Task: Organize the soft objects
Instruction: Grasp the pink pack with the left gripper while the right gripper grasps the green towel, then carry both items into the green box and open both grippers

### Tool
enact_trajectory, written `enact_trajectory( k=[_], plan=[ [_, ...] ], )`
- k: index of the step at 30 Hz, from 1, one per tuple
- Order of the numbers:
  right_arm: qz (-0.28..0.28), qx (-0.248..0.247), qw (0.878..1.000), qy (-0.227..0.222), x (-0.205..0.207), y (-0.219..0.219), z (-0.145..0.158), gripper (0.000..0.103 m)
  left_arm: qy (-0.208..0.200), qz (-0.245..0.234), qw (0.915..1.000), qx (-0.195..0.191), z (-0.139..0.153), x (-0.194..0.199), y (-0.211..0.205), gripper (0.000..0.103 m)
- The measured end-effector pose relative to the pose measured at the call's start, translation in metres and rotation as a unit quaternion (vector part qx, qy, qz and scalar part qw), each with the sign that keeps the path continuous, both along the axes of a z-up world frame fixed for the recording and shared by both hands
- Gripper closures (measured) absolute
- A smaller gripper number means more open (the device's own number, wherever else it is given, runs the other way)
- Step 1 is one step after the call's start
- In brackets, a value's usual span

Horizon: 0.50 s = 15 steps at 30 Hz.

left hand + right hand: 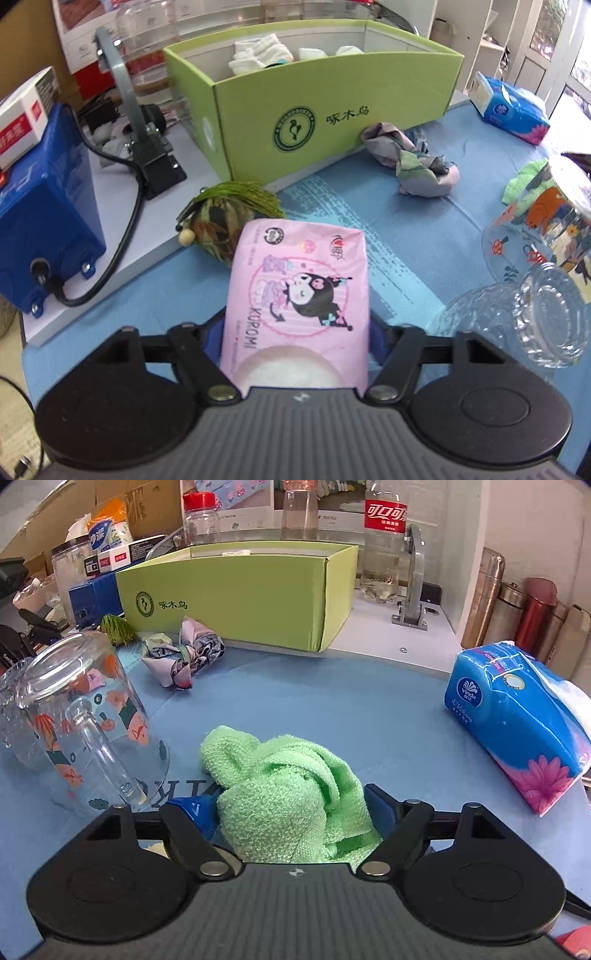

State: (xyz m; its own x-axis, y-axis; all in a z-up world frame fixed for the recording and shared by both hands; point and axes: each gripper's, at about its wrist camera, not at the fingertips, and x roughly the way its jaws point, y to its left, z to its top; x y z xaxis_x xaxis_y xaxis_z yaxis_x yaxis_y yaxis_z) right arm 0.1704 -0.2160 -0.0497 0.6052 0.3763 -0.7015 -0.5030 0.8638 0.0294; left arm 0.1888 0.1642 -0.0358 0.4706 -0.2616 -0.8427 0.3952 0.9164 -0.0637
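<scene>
My left gripper (pixel 297 328) is shut on a pink Kuromi tissue pack (pixel 299 291), held above the blue mat. The green box (pixel 332 110) stands ahead with white socks (pixel 262 51) inside. My right gripper (pixel 291 808) is shut on a crumpled green towel (pixel 284 786), which fills the space between the blue fingers. A knotted grey patterned cloth (pixel 417 162) lies on the mat beside the box; it also shows in the right wrist view (pixel 184 653). A blue Vinda tissue pack (pixel 517 720) lies at the right.
A printed glass mug (pixel 88 716) and a clear glass bowl (pixel 524 317) stand on the mat. A green tasselled pouch (pixel 225 218) lies by the box corner. A blue device (pixel 44 206) with a cable sits left. Bottles (pixel 384 542) and flasks (pixel 532 609) stand behind.
</scene>
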Motion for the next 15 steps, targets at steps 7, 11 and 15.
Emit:
enact_trajectory(
  k=[7,11,15],
  plan=[
    [-0.009,0.005,1.0,-0.023,-0.03,0.001,0.014,0.08,0.007,0.102,0.9931,-0.058,0.013,-0.031,0.034,0.039],
    [-0.017,0.021,0.999,-0.044,-0.049,-0.01,0.034,0.081,-0.012,0.138,0.9883,-0.064,0.033,-0.061,0.054,0.039],
    [-0.026,0.069,0.995,-0.064,-0.046,-0.019,0.061,0.08,-0.033,0.152,0.985,-0.076,0.062,-0.073,0.062,0.039]
  ],
)
